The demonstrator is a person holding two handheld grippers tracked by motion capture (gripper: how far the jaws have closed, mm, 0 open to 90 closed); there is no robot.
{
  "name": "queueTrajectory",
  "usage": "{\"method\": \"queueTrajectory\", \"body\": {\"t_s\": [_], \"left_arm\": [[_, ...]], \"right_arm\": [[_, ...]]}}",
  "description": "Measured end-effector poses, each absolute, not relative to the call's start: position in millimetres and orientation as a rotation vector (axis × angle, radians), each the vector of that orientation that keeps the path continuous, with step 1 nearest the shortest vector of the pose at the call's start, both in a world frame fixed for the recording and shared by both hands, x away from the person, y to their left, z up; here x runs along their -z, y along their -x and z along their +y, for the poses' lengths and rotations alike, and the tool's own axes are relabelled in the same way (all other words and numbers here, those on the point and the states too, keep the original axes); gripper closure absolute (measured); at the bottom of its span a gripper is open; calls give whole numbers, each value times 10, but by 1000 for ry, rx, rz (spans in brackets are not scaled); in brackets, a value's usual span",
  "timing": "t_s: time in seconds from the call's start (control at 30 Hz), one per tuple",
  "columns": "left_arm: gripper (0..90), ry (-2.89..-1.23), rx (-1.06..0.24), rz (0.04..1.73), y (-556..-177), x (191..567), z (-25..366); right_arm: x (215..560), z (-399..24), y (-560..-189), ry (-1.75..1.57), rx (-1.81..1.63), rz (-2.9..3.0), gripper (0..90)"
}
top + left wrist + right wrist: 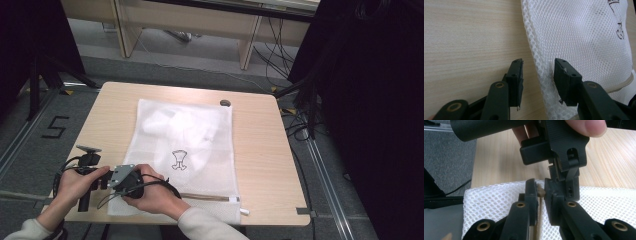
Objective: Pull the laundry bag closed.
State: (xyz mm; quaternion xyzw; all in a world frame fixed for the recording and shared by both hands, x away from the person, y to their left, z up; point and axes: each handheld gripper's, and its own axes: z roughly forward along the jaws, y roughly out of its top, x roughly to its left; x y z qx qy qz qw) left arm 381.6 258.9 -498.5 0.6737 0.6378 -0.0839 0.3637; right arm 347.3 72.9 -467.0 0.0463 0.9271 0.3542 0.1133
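White mesh laundry bag [185, 150], flat on wooden table [260, 145], zipper at near edge. Right gripper [539, 195]: jaws clamped on tan zipper pull [541, 192], ready to draw it. Left gripper [537, 75]: jaws half-open astride the bag's edge, not yet pinching, likely to anchor it.

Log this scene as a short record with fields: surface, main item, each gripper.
surface: wooden table
item: white mesh bag lying flat, zipper along its near edge
bag mark: small black print
left gripper: jaws astride the bag's edge, not yet pressing
right gripper: shut on the zipper pull
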Motion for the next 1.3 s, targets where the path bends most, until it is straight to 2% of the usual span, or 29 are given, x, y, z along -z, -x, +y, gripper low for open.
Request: {"method": "queueTrajectory", "body": {"t_s": [0.33, 0.4, 0.47, 0.5, 0.67, 1.3], "left_arm": [[609, -1761, 257, 1626, -3836, 4988, 2537], [686, -1756, 262, 1624, -3835, 4986, 2547], [712, -1756, 265, 1616, -3833, 4983, 2553], [777, -1764, 262, 1602, -3828, 4977, 2554], [845, -1759, 266, 1585, -3826, 4949, 2559], [862, -1731, 276, 1573, -3822, 4898, 2559]], "right_arm": [[4661, 732, -3495, -92, -1044, 2705, 823], [4663, 730, -3494, -96, -1048, 2708, 823], [4665, 730, -3494, -97, -1049, 2708, 823], [4661, 729, -3483, -107, -1037, 2716, 823], [4663, 734, -3475, -103, -1082, 2722, 823], [4707, 601, -3466, -157, -1061, 2742, 825]]}}
